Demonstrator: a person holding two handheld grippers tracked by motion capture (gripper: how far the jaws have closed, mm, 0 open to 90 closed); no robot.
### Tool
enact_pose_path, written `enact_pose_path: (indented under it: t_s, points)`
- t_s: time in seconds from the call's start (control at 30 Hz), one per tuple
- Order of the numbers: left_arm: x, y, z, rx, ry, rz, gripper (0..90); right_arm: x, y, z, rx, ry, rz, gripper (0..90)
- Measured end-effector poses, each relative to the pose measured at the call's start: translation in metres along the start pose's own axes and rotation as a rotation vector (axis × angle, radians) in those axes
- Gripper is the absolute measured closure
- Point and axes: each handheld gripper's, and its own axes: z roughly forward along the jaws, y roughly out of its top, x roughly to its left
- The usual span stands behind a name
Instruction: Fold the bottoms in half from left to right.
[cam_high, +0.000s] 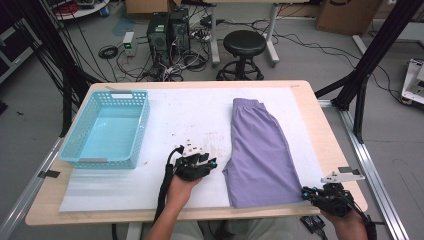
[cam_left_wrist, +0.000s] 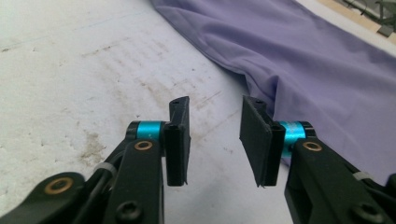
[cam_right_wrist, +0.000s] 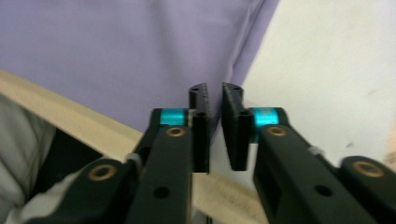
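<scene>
Purple shorts (cam_high: 260, 150) lie folded lengthwise on the white mat (cam_high: 190, 110), waistband at the far end. My left gripper (cam_high: 213, 163) hovers just left of the near hem, open, with bare mat between its jaws (cam_left_wrist: 215, 140); the shorts (cam_left_wrist: 303, 60) lie ahead and to its right. My right gripper (cam_high: 305, 192) is at the table's near right corner, by the shorts' near right corner. Its jaws stand a narrow gap apart (cam_right_wrist: 215, 126) with nothing gripped; the purple cloth (cam_right_wrist: 116, 46) edge lies beyond them.
A light blue plastic basket (cam_high: 107, 160) stands on the left side of the table. The mat (cam_left_wrist: 93, 84) near the left gripper is stained. The wooden table edge (cam_right_wrist: 70, 116) runs under the right gripper. A stool (cam_high: 244, 45) and computer towers stand beyond the table.
</scene>
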Motion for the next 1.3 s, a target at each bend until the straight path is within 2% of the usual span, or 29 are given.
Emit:
enact_pose_path:
  t_s: [0.17, 0.33, 0.43, 0.53, 0.63, 0.7, 0.77, 0.9, 1.0, 1.07, 1.1, 1.17, 1.23, 1.3]
  points:
    - [0.002, 0.002, -0.001, -0.028, -0.003, -0.011, 57.2, -0.008, 0.012, -0.005, -0.109, -0.018, 0.02, 72.4]
    - [0.007, 0.004, -0.003, -0.079, -0.02, 0.006, 53.8, -0.019, 0.034, 0.004, -0.194, -0.032, 0.025, 65.3]
    - [0.013, 0.007, -0.004, -0.12, -0.024, 0.006, 47.8, -0.029, 0.054, 0.015, -0.223, -0.022, 0.036, 63.7]
    - [0.018, 0.009, -0.007, -0.139, -0.01, 0.004, 37.4, -0.031, 0.07, 0.025, -0.227, -0.018, 0.024, 63.5]
    - [0.024, 0.011, -0.013, -0.148, 0.003, 0.002, 29.2, -0.028, 0.081, 0.035, -0.217, -0.021, -0.006, 55.8]
    - [0.028, 0.012, -0.018, -0.173, -0.008, -0.017, 28.9, -0.025, 0.089, 0.04, -0.213, -0.018, -0.022, 49.8]
    - [0.03, 0.013, -0.021, -0.183, -0.006, -0.006, 24.6, -0.024, 0.095, 0.045, -0.219, -0.014, -0.03, 42.0]
    - [0.034, 0.015, -0.025, -0.202, -0.007, 0.002, 23.6, -0.025, 0.111, 0.052, -0.216, -0.028, -0.034, 37.1]
    - [0.036, 0.015, -0.026, -0.214, -0.002, 0.011, 23.7, -0.025, 0.12, 0.052, -0.236, -0.028, -0.024, 33.4]
    - [0.036, 0.016, -0.026, -0.21, 0.002, 0.023, 23.7, -0.026, 0.126, 0.053, -0.243, -0.033, -0.037, 31.8]
    - [0.037, 0.018, -0.025, -0.201, 0.004, 0.035, 23.7, -0.027, 0.129, 0.054, -0.241, -0.03, -0.045, 32.6]
    - [0.039, 0.02, -0.025, -0.212, -0.001, 0.029, 24.0, -0.032, 0.138, 0.057, -0.234, -0.026, -0.059, 36.4]
    - [0.042, 0.022, -0.024, -0.206, 0.001, 0.026, 24.0, -0.038, 0.148, 0.063, -0.233, -0.02, -0.048, 40.8]
    - [0.045, 0.023, -0.023, -0.194, 0.002, 0.025, 24.0, -0.044, 0.159, 0.072, -0.212, -0.023, -0.043, 40.9]
